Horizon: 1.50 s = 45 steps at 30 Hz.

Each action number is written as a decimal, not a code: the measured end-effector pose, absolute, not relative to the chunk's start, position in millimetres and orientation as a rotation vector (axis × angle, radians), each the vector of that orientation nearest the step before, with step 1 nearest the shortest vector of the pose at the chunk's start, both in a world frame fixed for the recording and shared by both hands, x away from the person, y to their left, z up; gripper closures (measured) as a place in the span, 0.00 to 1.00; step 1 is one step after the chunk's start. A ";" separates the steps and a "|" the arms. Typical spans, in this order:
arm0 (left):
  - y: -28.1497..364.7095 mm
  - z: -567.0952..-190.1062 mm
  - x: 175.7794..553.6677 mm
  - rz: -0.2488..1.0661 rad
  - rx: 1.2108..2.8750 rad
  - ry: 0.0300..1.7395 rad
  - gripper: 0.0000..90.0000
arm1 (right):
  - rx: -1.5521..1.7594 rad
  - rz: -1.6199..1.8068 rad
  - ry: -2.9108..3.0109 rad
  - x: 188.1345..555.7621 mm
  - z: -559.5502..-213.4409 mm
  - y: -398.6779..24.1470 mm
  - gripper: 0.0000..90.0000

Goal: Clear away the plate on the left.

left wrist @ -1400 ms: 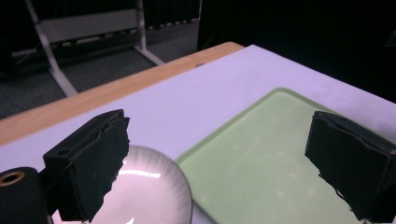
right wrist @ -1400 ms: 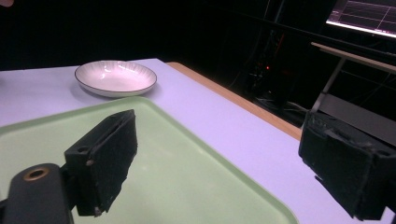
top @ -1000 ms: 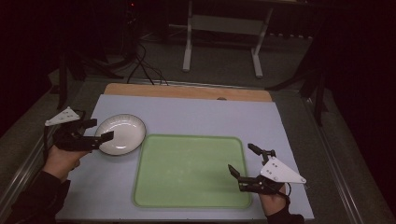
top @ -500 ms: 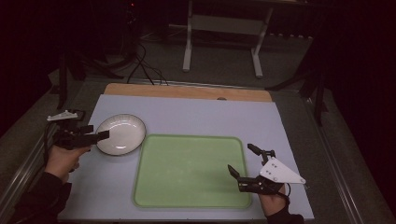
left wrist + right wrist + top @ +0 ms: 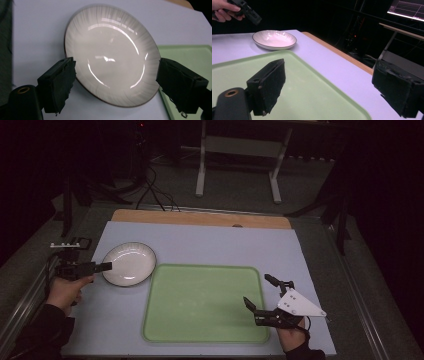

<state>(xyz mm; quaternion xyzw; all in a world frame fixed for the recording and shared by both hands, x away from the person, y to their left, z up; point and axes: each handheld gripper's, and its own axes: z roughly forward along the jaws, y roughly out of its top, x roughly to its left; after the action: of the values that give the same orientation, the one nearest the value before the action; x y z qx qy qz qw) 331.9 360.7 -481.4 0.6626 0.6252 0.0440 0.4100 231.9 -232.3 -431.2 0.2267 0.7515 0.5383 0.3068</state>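
White plate beside the tray
Glossy ribbed plate [image 5: 110, 53] with dark rim, just left of the green tray [image 5: 205, 302]; left gripper [image 5: 102, 266] and right gripper [image 5: 257, 295] both gape empty.

A shallow white plate [image 5: 129, 264] with fine radial ribbing and a thin dark rim sits upright and empty on the pale lavender table surface, toward the left side. It lies just beside the upper left corner of a light green tray [image 5: 205, 302], which is rectangular with rounded corners and a raised lip. The tray lies flat at the centre of the table, also empty.
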 end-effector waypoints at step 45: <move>373.0 -530.8 361.3 -0.126 1.497 1.880 0.84 | 0.595 1.403 2.018 233.1 -434.7 -229.7 0.13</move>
<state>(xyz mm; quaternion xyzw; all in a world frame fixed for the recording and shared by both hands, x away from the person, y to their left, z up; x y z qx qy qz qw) 361.3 373.0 -530.8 0.5806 0.7291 -0.0489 0.3590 233.1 -229.7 -434.7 0.2242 0.7610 0.5289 0.3015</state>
